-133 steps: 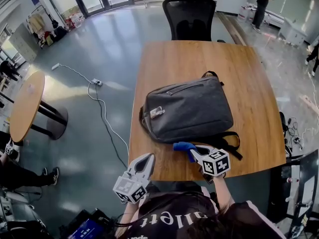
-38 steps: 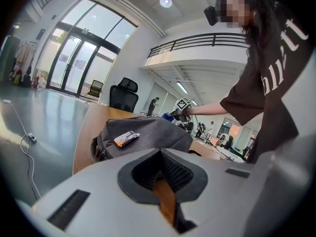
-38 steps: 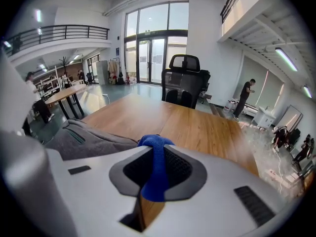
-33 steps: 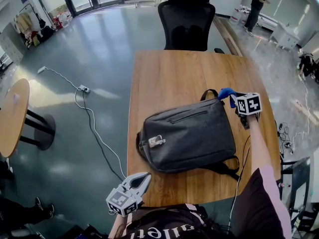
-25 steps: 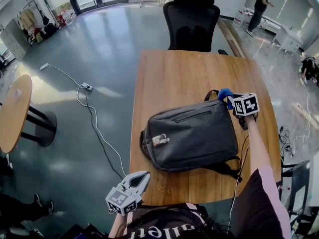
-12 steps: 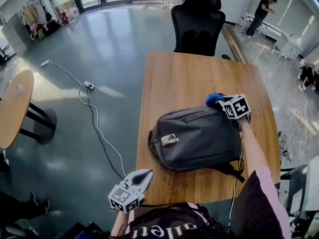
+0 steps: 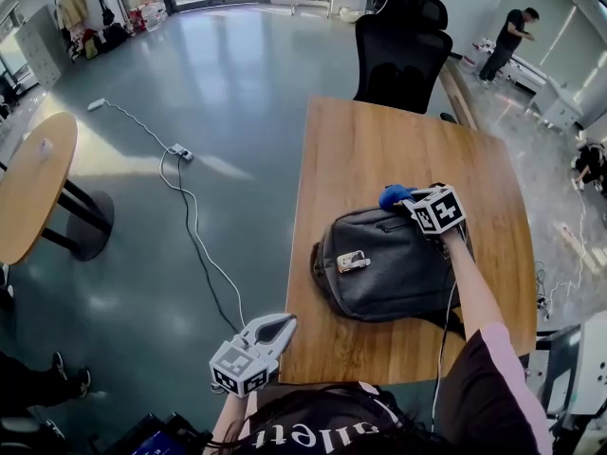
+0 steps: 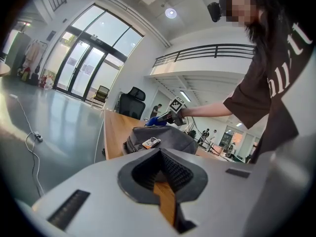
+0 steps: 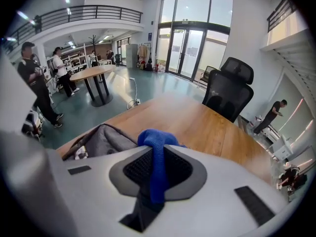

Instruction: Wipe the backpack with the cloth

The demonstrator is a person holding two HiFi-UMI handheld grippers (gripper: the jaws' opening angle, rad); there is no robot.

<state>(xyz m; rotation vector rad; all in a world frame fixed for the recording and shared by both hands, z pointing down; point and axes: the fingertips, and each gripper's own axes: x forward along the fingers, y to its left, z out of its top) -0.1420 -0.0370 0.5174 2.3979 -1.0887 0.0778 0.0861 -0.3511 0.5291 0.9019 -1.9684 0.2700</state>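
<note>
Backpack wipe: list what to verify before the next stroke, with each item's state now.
1. Cloth gripped: ok. The blue cloth is pinched in the right gripper.
2. Cloth at the bag: ok. It sits at the far top edge of the grey backpack. Whether it presses on the fabric: cannot tell.
3. Bag supported: ok. It lies flat on the wooden table.
4. Bag steadied: not ok. The left gripper is shut on nothing, off the table's near edge.
5. Stroke path: cannot tell. A small tag lies on the front panel and might snag.
</note>
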